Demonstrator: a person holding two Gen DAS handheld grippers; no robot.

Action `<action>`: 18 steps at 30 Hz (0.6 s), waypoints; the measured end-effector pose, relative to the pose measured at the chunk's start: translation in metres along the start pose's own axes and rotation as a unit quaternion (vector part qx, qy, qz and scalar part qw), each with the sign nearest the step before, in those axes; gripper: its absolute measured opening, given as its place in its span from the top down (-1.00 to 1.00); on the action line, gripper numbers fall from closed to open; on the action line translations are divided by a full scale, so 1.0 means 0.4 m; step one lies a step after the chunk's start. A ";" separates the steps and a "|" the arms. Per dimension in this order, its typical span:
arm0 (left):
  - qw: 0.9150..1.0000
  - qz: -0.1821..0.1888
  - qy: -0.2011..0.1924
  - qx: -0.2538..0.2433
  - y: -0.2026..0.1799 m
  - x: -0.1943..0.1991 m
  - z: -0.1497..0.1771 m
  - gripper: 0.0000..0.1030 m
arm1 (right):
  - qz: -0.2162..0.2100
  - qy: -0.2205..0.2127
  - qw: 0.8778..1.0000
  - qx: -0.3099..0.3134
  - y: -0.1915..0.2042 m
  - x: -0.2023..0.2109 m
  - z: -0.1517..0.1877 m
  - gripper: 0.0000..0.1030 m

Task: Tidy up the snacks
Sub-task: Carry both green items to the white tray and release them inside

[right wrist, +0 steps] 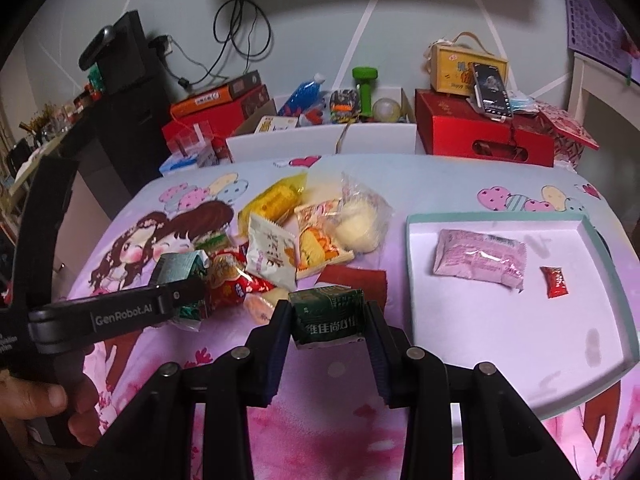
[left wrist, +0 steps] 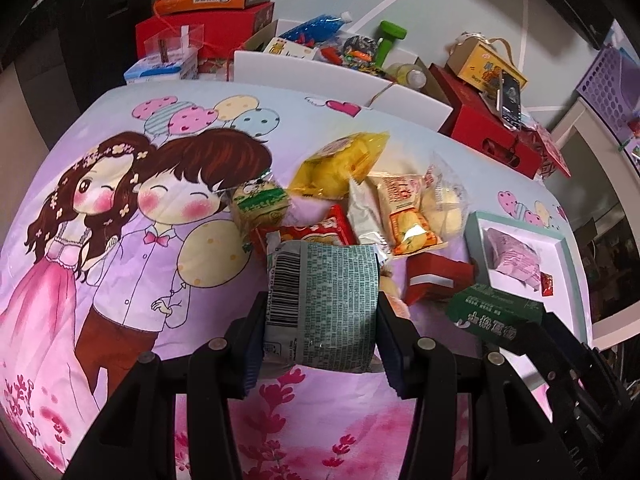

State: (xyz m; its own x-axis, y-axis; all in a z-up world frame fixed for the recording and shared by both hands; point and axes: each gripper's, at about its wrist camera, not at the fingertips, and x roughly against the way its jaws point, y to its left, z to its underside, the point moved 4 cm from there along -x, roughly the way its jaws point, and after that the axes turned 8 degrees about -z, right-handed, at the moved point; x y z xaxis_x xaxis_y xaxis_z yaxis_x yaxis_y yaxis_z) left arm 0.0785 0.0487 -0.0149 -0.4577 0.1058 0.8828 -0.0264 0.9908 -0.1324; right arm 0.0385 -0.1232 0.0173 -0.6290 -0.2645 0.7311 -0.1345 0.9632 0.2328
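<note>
- The left gripper (left wrist: 320, 312) is clamped on a grey-green packet (left wrist: 322, 300) with a barcode, which is held clear of the snack pile (right wrist: 288, 240) on the cartoon tablecloth (left wrist: 120, 240).
- The right gripper (right wrist: 328, 320) is closed on a small dark green carton (right wrist: 327, 314); its pads press the carton's two ends, so the carton's long axis runs across the jaws.
- The white tray (right wrist: 416, 280) with a teal rim is taken as the landmark: a pink packet (right wrist: 478, 262) and a red candy (right wrist: 554, 282) already lie inside it.
- From the tray, the carton is found just off the near-left corner — to the left and slightly nearer the camera in the right wrist view.
- The left-hand packet is seen further left of the tray, over the pile, so the right hand is judged the nearer one.
- The coming move is judged to turn on a rightward carry over the tray's left rim — the bare floor near the pink packet appears free to receive the carton.
</note>
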 end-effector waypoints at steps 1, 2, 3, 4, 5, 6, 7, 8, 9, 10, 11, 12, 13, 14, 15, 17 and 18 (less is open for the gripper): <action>1.000 0.001 -0.002 -0.003 -0.005 0.004 0.000 0.01 | 0.000 -0.003 1.000 -0.002 -0.004 0.007 -0.004 0.24; 1.000 0.002 -0.005 -0.005 -0.010 0.008 0.000 0.01 | 0.002 -0.007 1.000 -0.004 -0.009 0.013 -0.007 0.24; 1.000 0.003 -0.009 -0.009 -0.018 0.015 -0.001 0.01 | 0.003 -0.010 1.000 -0.005 -0.012 0.018 -0.010 0.24; 1.000 0.005 -0.012 -0.012 -0.024 0.019 -0.002 0.01 | 0.006 -0.013 1.000 -0.007 -0.019 0.024 -0.013 0.24; 1.000 0.007 -0.015 -0.017 -0.034 0.026 -0.002 0.01 | 0.008 -0.015 1.000 -0.010 -0.025 0.029 -0.015 0.24; 1.000 0.008 -0.017 -0.020 -0.040 0.029 -0.002 0.01 | 0.011 -0.018 1.000 -0.013 -0.034 0.035 -0.017 0.24; 0.999 0.009 -0.019 -0.024 -0.050 0.033 -0.002 0.01 | 0.013 -0.020 1.000 -0.016 -0.041 0.039 -0.019 0.24; 0.999 0.011 -0.021 -0.031 -0.063 0.036 -0.001 0.01 | 0.017 -0.023 0.999 -0.021 -0.052 0.045 -0.021 0.24; 0.999 0.011 -0.022 -0.037 -0.074 0.039 -0.001 0.01 | 0.019 -0.024 0.999 -0.024 -0.061 0.048 -0.022 0.24; 0.999 0.011 -0.024 -0.046 -0.092 0.041 0.000 0.01 | 0.023 -0.026 0.999 -0.029 -0.073 0.053 -0.024 0.24; 0.998 0.011 -0.025 -0.053 -0.104 0.043 0.000 0.01 | 0.027 -0.029 0.999 -0.035 -0.087 0.058 -0.026 0.24; 0.998 0.011 -0.026 -0.060 -0.119 0.044 0.001 0.01 | 0.030 -0.031 0.998 -0.039 -0.097 0.061 -0.028 0.24; 0.997 0.003 -0.024 -0.070 -0.133 0.044 0.002 0.01 | 0.034 -0.033 0.998 -0.046 -0.113 0.066 -0.030 0.24; 0.996 0.007 -0.024 -0.081 -0.154 0.043 0.002 0.01 | 0.039 -0.036 0.997 -0.053 -0.130 0.072 -0.031 0.24; 0.996 0.012 -0.023 -0.088 -0.172 0.042 0.002 0.01 | 0.044 -0.038 0.997 -0.058 -0.143 0.075 -0.033 0.24; 0.994 0.021 -0.018 -0.107 -0.216 0.038 0.002 0.01 | 0.056 -0.041 0.995 -0.070 -0.177 0.084 -0.036 0.24; 0.993 0.021 -0.018 -0.116 -0.236 0.038 0.002 0.01 | 0.062 -0.044 0.994 -0.078 -0.198 0.090 -0.036 0.24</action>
State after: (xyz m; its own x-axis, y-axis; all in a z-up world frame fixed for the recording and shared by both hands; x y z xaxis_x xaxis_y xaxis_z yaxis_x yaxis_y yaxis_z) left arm 0.0734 -0.0432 0.0105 -0.4864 0.1495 0.8609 0.1980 0.9785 -0.0580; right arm 0.0374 -0.2096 0.0345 -0.6986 -0.1322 0.7032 0.0651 0.9670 0.2464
